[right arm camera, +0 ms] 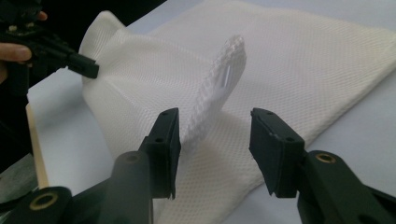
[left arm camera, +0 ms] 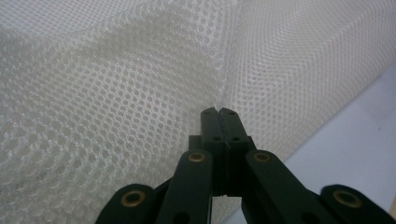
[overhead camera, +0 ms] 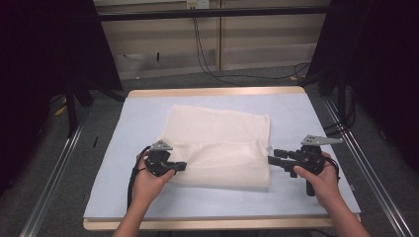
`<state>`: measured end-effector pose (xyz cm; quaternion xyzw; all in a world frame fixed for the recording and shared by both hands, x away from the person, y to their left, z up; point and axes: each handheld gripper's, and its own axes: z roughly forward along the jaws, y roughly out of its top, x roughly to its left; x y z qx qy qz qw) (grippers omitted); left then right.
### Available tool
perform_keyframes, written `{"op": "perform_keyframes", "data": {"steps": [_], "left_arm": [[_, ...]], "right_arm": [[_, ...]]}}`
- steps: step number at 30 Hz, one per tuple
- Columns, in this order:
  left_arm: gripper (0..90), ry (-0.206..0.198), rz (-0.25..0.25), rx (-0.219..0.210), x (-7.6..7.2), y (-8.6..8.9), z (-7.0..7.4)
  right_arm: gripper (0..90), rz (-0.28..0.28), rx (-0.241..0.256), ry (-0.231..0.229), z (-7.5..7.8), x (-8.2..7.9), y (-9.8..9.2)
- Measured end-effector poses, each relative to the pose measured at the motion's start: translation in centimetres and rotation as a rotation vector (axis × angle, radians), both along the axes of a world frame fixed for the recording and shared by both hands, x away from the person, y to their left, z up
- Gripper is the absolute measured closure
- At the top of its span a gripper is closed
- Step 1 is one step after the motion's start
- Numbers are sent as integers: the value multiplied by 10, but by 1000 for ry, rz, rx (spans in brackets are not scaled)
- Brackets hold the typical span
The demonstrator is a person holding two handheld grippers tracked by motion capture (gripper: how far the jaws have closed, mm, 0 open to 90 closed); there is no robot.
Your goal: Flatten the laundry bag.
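Mesh laundry bag [overhead camera: 222, 148], white and soft, lies flat near the middle of the table [overhead camera: 123, 143], with its near part folded or doubled over the rest. The left gripper [overhead camera: 179, 166] is clamped on the bag's left edge: in the left gripper view its jaws are pressed together on a raised seam of the netting [left arm camera: 219, 100], and the cloth is lifted a little there. The right gripper [overhead camera: 271, 159] sits at the bag's right edge with its jaws apart; in the right gripper view they stand either side of an upright ridge of mesh [right arm camera: 219, 88], a thick corded edge or tab, not yet closed on it. The step in hand looks like taking the second hold so that the bag can be lifted, spread or folded between both hands. To do it well, I would push the right gripper forward until the ridge sits deep between the pads, not at the tips, then close squarely across the thick edge so the open weave does not slip out. The left hold should be kept steady and low meanwhile, since pulling early would drag the ridge out of the open jaws. Both layers should be caught if the fold is meant to stay together.
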<state>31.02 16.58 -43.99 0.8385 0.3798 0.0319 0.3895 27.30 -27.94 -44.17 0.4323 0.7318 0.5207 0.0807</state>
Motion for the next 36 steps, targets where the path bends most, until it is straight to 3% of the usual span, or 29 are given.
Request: {"op": "perform_keyframes", "data": {"steps": [4, 5, 6, 7, 9, 10, 14, 15, 17, 19, 20, 22, 23, 26, 29, 30, 32, 35, 36], "left_arm": [[900, -4, -6, 2, -4, 2, 0], [900, -11, -5, 4, -5, 2, 0], [900, -5, -12, -5, -7, 3, -1], [900, -5, -12, -5, -7, 3, -1], [900, -12, -11, 2, -9, 3, -2], [900, -8, -11, 6, -9, 3, -2], [900, -14, -15, 10, -11, 3, -4], [900, -14, -25, 15, -12, 3, -4], [900, -18, -21, 13, -13, 3, -5], [900, -16, -20, 12, -13, 3, -5], [900, -16, -19, 9, -13, 4, -6], [900, -20, -18, 6, -13, 3, -7], [900, -21, -18, 15, -13, 3, -7], [900, -31, -22, 8, -9, -2, -6], [900, -35, -25, -4, -7, -7, -5], [900, -39, -44, -21, -3, -14, -4], [900, -44, -53, -23, -2, -19, -4], [900, -70, -73, -25, 1, -31, -1], [900, -87, -83, -26, 3, -39, 0]], "right_arm": [[504, -39, -9, -7, 2, 6, -9], [504, -59, -38, -6, 1, 8, -10], [469, -98, -123, -11, -5, 17, -11], [469, -98, -123, -11, -5, 17, -11], [456, -127, -184, 7, -14, 26, -8], [448, -149, -239, 26, -24, 34, -4], [454, -166, -249, 41, -33, 45, 6], [455, -164, -278, 50, -36, 52, 13], [476, -158, -312, 63, -41, 59, 21], [481, -160, -316, 77, -43, 62, 24], [591, -177, -350, 74, -45, 65, 29], [617, -184, -353, 65, -45, 67, 30], [806, -193, -355, 86, -44, 67, 31], [885, -185, -361, 68, -40, 68, 29], [891, -215, -360, 44, -39, 69, 24], [893, -261, -356, 29, -36, 69, 19], [894, -301, -367, 13, -34, 70, 12], [895, -335, -364, 1, -32, 70, 3], [895, -373, -371, -9, -30, 70, -8]]}}
